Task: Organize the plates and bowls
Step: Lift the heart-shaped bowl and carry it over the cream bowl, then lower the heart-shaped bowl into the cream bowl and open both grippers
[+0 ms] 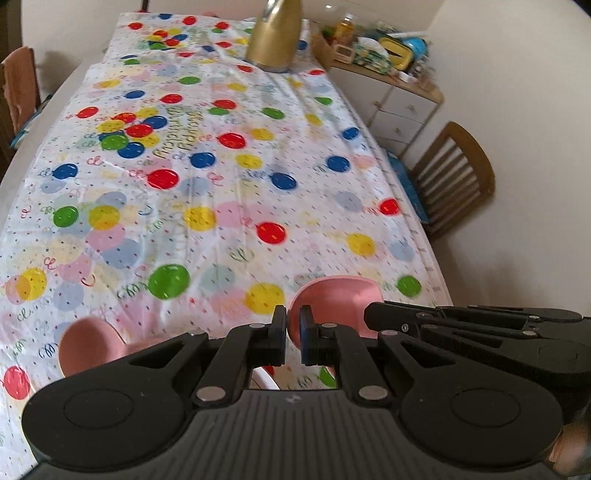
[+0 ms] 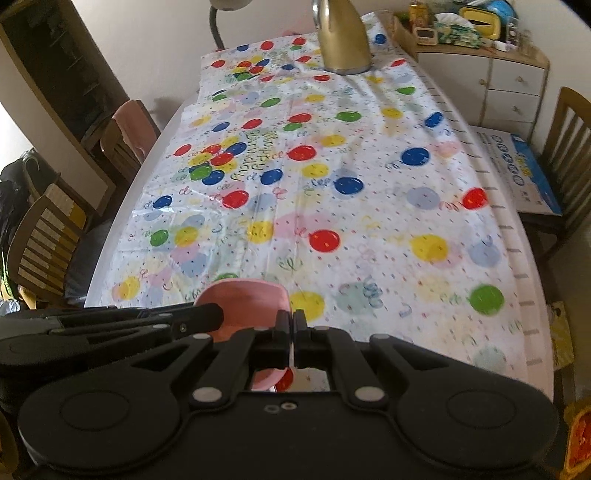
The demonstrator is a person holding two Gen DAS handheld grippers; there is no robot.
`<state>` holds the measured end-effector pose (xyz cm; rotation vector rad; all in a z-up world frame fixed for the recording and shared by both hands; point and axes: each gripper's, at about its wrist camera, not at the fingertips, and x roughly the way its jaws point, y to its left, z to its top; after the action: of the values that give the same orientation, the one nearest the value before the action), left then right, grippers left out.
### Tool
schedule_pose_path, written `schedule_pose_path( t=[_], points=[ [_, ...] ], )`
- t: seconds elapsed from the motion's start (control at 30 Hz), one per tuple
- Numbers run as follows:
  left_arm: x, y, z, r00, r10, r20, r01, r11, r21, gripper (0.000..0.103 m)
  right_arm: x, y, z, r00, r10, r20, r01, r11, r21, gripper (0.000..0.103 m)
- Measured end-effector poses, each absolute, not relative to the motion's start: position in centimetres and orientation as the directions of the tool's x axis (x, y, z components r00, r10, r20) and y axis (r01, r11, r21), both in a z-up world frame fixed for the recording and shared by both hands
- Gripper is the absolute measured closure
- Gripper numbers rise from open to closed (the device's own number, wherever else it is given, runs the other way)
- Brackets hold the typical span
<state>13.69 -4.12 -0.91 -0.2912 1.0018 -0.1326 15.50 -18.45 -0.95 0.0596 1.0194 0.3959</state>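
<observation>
Bowls aren't sorted yet — right gripper [image 2: 291, 325] pinches a pink plastic bowl's [image 2: 243, 301] rim, left gripper [image 1: 293, 325] clamps another pink bowl [image 1: 334, 302] over the balloon-print tablecloth [image 1: 221, 184] — nothing stacked.

The gold jug [image 1: 274, 35] is cut off by the frame's top edge.

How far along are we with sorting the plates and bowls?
Done: nothing looks stacked yet. In hand: the right gripper is shut on a pink bowl at its rim, over the table; the left gripper seems to pinch its other side. Left: place it, then handle the second bowl near the edge. No plates in view.
</observation>
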Motion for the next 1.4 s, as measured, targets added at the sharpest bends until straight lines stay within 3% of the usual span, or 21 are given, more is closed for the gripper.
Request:
schedule_pose_path(
  t=[0.73,1.4],
  points=[
    [10.6,-13.1,-3.1,0.414,-0.34,-0.844,0.178,0.94,-0.291,0.097,8.9,-27.1,-3.1,0.469,0.256,-0.845,-0.116,0.967,0.229,0.102],
    [12.2,-16.7,-7.0,0.338,-0.261,-0.904,0.22,0.956,-0.194,0.097,9.9,-30.0,-7.9,0.404,0.279,-0.871,-0.072,0.959,0.273,0.102]
  ],
)
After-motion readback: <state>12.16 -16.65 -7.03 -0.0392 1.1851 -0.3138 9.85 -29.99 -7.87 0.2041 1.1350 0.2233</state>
